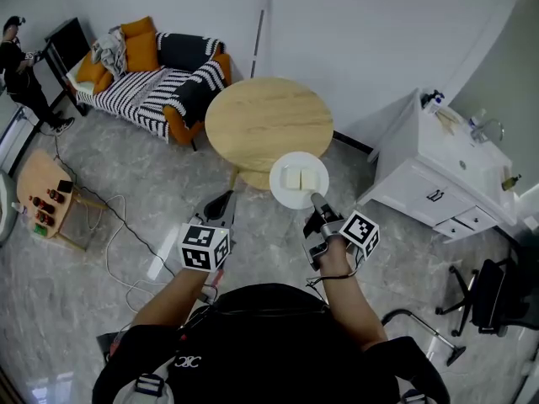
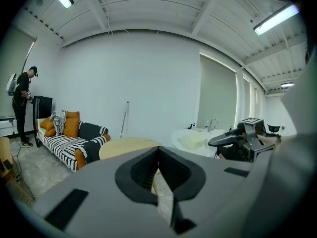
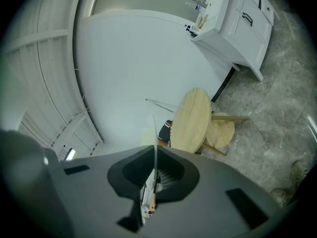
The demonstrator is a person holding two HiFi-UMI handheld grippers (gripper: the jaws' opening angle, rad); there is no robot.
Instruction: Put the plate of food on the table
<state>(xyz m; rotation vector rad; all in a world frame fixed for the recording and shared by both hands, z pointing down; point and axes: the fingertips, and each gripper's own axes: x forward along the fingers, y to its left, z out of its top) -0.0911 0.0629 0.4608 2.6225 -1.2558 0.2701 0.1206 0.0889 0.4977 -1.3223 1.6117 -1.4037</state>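
One plate [image 1: 299, 179] of food [image 1: 303, 178] hangs at the 5 o'clock edge of the round wooden table [image 1: 261, 116], clamped at its near rim by the right hand-held gripper [image 1: 315, 200].

Seen from the head view, the plate lies at 11 o'clock from that hand-held gripper, and the table's centre lies farther along the same 11 o'clock line, so the coming move looks like a straight push forward and a lowering. The right gripper view shows the jaws shut on the thin rim, seen edge-on, with the tabletop at 1 o'clock beyond. The left hand-held gripper [image 1: 221, 204], jaws together and empty, waits off the table's 6 o'clock edge, well apart from the plate; the right is plainly the nearer and the working one.
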